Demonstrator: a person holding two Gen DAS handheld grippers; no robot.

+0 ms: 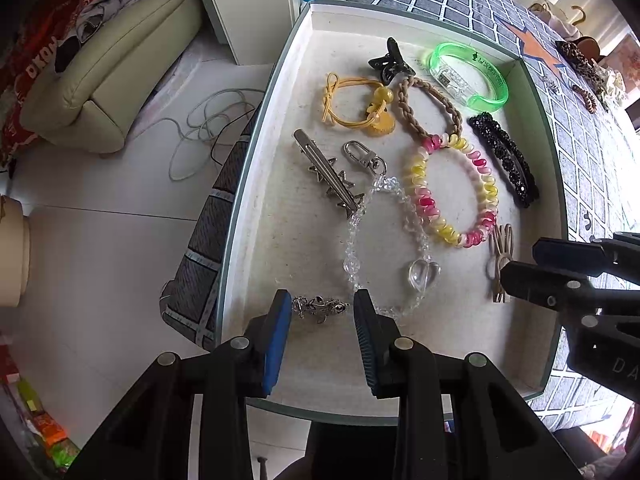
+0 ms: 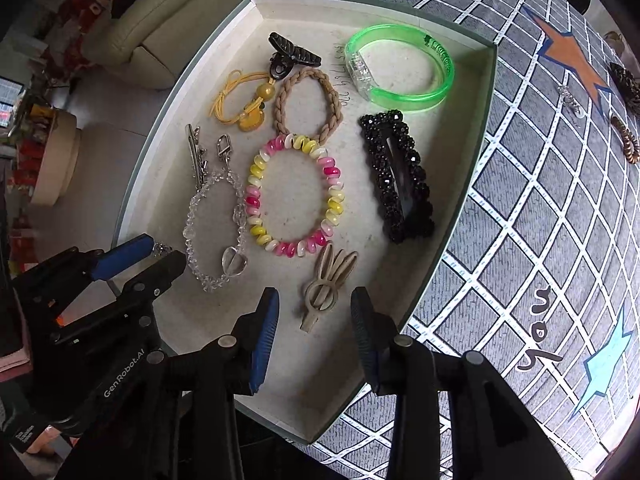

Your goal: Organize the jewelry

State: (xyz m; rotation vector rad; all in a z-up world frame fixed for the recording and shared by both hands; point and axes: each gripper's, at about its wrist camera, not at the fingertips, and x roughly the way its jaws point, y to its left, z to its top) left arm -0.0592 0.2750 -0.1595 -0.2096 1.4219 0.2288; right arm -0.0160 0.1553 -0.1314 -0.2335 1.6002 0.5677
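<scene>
1. Shallow cream tray w/ green rim (image 2: 490, 80) sits on grey grid-pattern cloth (image 2: 540, 220); jewelry lies inside.
2. Beige rabbit-ear hair clip (image 2: 326, 288) flat on tray floor at 6 o'clock, between jaws of right gripper (image 2: 314, 312). Jaws apart, pads not touching the clip.
3. Left gripper (image 1: 322, 312) at 7 o'clock: jaws apart, small silver ornate clip (image 1: 318, 307) between them; contact w/ pads can't tell.
4. Pink-yellow spiral coil band (image 2: 294, 196) at centre; black beaded snap clip (image 2: 398, 178) at 3 o'clock; green translucent bangle (image 2: 400, 68) at 1 o'clock; clear crystal bead chain w/ heart (image 2: 216, 228) at 8 o'clock.
</scene>
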